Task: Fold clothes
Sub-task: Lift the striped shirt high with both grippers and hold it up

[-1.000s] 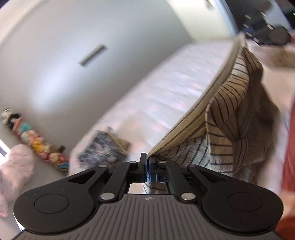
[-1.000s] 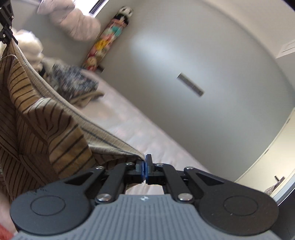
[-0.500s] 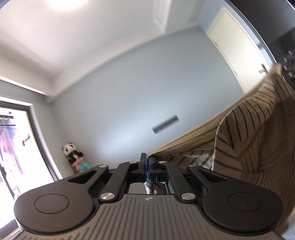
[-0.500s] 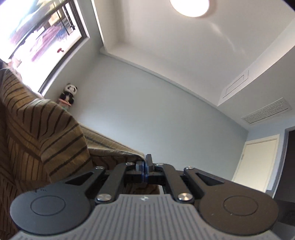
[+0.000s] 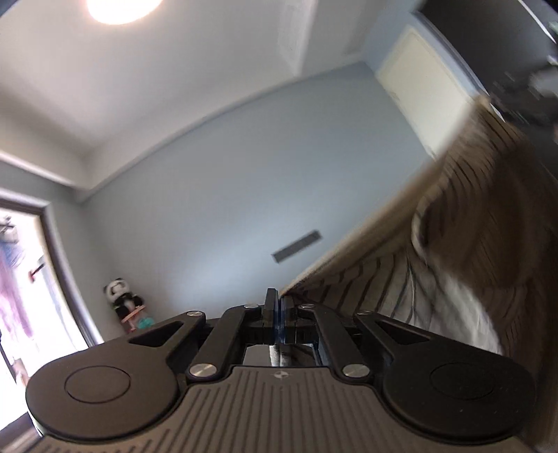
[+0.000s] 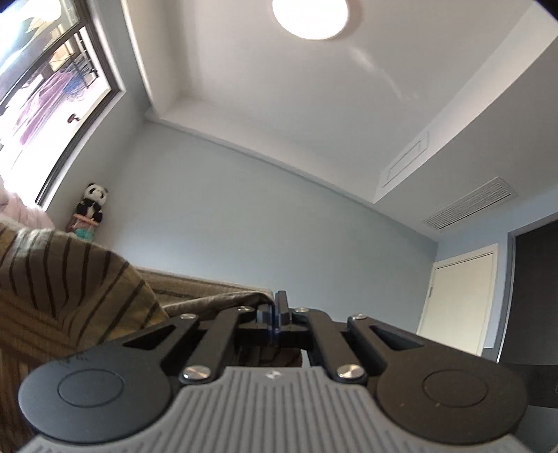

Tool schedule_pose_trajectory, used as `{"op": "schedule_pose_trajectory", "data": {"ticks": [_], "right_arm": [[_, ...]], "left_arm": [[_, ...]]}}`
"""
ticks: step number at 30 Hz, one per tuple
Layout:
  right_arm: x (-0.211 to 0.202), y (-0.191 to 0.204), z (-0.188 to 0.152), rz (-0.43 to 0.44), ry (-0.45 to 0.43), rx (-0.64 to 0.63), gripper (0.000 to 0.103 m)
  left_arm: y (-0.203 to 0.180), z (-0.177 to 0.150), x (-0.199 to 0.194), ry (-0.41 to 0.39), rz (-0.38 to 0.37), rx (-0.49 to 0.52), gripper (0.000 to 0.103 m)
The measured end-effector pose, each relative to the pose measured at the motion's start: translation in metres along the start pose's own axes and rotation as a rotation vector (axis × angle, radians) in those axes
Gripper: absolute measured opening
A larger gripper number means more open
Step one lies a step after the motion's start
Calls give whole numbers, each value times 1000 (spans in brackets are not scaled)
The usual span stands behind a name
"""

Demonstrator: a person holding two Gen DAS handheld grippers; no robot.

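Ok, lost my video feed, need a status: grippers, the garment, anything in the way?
Left gripper shut on striped garment. Right gripper shut on the same garment, edge strung between them, body hanging. Nothing seen in the way.

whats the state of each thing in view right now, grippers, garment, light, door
left gripper: shut on striped garment edge
right gripper: shut on striped garment edge
striped garment: held up, hanging between grippers
ceiling light: on
white door: closed
panda toy: upright by the wall
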State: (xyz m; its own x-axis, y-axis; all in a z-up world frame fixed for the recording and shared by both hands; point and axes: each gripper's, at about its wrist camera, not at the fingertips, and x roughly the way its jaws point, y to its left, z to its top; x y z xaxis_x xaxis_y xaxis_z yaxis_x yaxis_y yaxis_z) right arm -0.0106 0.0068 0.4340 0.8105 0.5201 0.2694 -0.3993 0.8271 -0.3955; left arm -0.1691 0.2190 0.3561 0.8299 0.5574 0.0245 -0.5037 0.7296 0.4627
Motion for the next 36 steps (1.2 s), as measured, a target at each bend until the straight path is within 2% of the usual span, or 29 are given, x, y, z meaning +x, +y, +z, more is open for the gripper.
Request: {"op": "schedule_pose_trajectory", "data": {"ticks": [4,7,10,14,16,20,24,36], "right_arm": [[-3,20,-14,85,29,-59,2],[-8,26,-12,70,-18,-81,2],[-2,15,5,50,-41,-26,2],[4,32,12,183,20,-25,2],[0,49,8,208,8,-69,2],[9,51,0,142,11,-71,2],[8,37,1,84,-10,-28,2],[-50,12,15,-9,-164,1,2]], "left_arm": [[28,13,-5,-57,94,-42,0],[30,20,-11,-93,125,-36,0],[27,25,-8,-113,142,-44,0],[44,31,-18,-149,208,-119,0],[56,30,-19,-144,218,-182,0],[49,24,-23,-131,204,-129,0],[36,24,-34,-166,177,-94,0],[39,25,-62,-245,115,-138,0]]}}
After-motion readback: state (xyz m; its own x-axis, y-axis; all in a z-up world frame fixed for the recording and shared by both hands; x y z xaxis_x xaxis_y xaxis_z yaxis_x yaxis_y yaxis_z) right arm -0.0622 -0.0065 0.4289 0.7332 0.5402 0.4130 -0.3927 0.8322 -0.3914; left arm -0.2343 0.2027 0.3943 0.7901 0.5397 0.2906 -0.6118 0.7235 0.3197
